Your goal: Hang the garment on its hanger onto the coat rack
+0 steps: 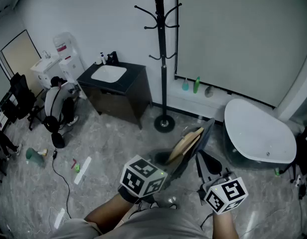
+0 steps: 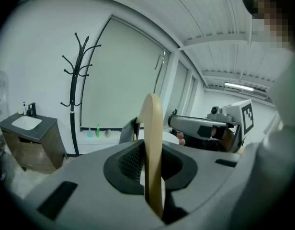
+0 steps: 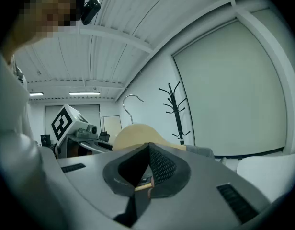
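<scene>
The left hand-held gripper (image 2: 153, 176) and the right hand-held gripper (image 3: 145, 182) each pinch the wooden hanger (image 1: 186, 146), which carries the garment (image 1: 208, 131) low by the person. The coat rack (image 1: 162, 59) stands well apart, its visible hooks bare, so the hanging itself is judged still to do.

Mock bathroom studio: bathtub (image 1: 260, 133), vanity (image 1: 109, 74), coat rack (image 1: 162, 59)

Coat rack (image 1: 162, 59) behind hanger (image 1: 186, 146), sink cabinet (image 1: 119, 102) left, bathtub (image 1: 258, 131) right
</scene>
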The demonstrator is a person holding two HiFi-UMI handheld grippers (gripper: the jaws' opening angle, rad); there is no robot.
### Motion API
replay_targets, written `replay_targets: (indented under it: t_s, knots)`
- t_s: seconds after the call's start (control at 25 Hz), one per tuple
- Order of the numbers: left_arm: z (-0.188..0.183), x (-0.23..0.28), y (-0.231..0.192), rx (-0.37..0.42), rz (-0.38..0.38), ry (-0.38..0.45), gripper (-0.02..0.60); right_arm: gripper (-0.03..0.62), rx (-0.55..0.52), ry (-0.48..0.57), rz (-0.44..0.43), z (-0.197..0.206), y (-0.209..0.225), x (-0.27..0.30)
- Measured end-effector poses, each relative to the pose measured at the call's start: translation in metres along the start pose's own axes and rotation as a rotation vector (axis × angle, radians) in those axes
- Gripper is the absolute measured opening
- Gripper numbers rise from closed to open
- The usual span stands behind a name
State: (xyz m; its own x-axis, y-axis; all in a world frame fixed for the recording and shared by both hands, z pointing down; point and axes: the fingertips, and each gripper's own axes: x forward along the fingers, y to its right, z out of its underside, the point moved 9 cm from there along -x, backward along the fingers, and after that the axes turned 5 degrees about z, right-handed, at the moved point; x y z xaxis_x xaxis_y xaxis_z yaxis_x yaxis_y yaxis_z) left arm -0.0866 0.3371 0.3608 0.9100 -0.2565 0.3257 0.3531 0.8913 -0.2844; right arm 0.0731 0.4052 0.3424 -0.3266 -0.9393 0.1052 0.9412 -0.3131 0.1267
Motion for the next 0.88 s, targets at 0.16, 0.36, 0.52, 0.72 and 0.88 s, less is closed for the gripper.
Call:
replay_targets:
  t_s: [0.16,0.36,0.52,0.72,0.88]
  knots:
    - [0.003,-0.002,0.000,-0.006,-0.006,-0.001,0.044,0.015,0.001,-0.006,-0.006,0.002,-0.002,0.000]
    - [0.005,-0.005,-0.001,-0.007,-0.020,0.001,0.044,0.015,0.014,-0.008,-0.027,0.003,-0.003,0.002]
    - [0.005,-0.007,-0.004,-0.010,-0.034,0.003,0.044,0.015,0.054,0.003,-0.059,0.003,-0.003,0.002]
    - [0.007,-0.013,-0.005,-0.015,-0.060,0.012,0.044,0.015,0.065,0.010,-0.062,0.006,-0.003,-0.003]
    - [0.004,-0.017,-0.004,-0.017,-0.087,0.024,0.044,0.015,0.071,0.012,-0.074,0.006,-0.001,-0.006]
